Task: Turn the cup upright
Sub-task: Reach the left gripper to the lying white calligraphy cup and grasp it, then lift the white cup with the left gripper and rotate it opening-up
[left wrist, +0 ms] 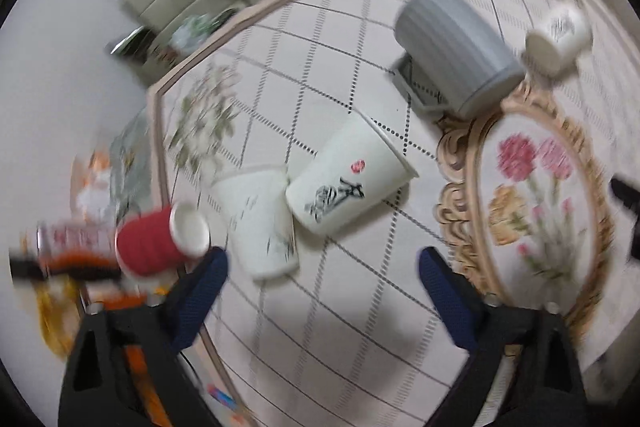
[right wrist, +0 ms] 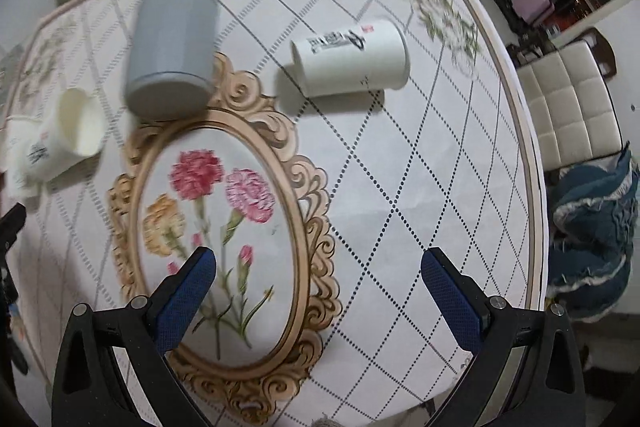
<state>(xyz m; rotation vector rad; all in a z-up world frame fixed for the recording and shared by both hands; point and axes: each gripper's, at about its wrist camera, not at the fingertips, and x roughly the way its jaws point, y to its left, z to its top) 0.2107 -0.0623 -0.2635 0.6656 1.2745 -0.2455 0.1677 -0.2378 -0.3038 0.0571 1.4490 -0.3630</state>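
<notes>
In the left wrist view two white paper cups lie on their sides on the tablecloth: one with black brush writing and a red stamp, and a second one just left of it, touching it. My left gripper is open and empty, hovering just above and in front of them. In the right wrist view the printed paper cup lies on its side at the far middle of the table. My right gripper is open and empty, well short of it.
A grey ribbed cup stands mouth down. A small white cup lies on its side. A red cup sits at the table's left edge. Chairs stand beyond the table.
</notes>
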